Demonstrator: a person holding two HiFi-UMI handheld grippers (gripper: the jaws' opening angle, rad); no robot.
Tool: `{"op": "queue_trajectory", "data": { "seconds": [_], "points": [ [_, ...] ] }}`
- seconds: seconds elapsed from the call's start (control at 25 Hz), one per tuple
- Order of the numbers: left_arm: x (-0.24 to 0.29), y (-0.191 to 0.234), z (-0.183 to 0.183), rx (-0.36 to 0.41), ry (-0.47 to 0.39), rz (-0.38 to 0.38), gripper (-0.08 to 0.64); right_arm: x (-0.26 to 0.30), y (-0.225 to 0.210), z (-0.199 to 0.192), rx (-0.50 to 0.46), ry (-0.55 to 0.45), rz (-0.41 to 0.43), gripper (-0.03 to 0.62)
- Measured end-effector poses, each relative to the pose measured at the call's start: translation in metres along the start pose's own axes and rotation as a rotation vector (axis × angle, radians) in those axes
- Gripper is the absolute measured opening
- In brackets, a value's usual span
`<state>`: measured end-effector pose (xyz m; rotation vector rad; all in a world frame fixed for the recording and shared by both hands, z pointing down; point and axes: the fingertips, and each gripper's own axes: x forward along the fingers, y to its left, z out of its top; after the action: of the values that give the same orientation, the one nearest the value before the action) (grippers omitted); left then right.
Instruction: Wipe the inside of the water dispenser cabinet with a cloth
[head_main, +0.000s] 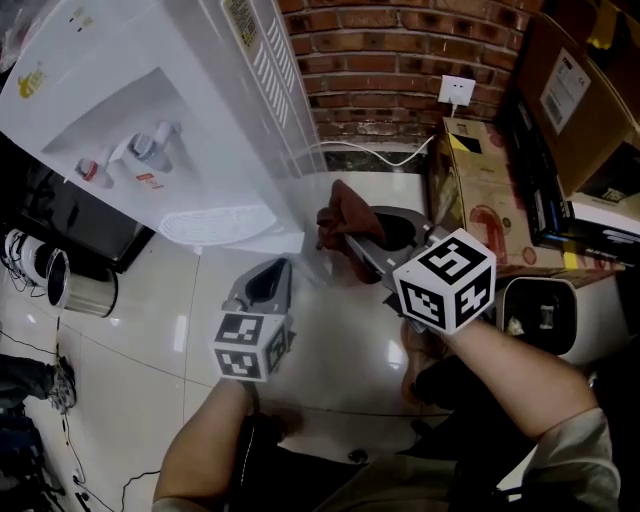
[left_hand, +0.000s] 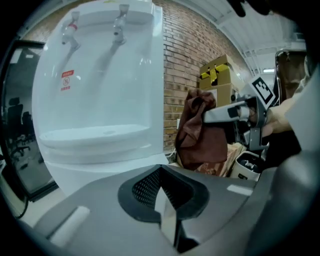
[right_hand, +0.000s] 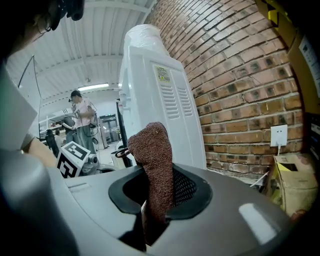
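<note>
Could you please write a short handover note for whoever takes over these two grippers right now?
Left gripper: shut, empty, facing the front of the water dispenser.
Right gripper: shut on the brown cloth, in the air beside the dispenser, near the brick wall.
Done: cloth is in hand.
Left: the cabinet shows in no view, so no wiping can be confirmed. Get to its inside and wipe it.

Open floor (head_main: 398, 188) runs between water dispenser (head_main: 170, 100) and cardboard box (head_main: 482, 200), up to the brick wall (head_main: 385, 65).
</note>
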<state>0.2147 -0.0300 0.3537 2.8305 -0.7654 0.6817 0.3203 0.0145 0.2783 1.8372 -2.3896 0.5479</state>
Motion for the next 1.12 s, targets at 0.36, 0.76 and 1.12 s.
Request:
{"op": "queue_trajectory", "data": {
  "seconds": [0.36,0.76,1.12],
  "points": [
    [0.032,0.003,-0.015,0.038,0.079,0.076,0.000,0.000,-0.002,-0.001,-0.006,0.000,-0.016,0.092],
    [0.057,0.005,-0.012,-0.003,0.090,0.138,0.000,-0.011,-0.036,-0.024,-0.001,0.041,-0.062,0.094],
    [0.055,-0.078,-0.024,0.009,0.110,-0.057,0.000,-0.002,-0.070,-0.106,-0.003,0.202,-0.112,0.094]
  ]
}}
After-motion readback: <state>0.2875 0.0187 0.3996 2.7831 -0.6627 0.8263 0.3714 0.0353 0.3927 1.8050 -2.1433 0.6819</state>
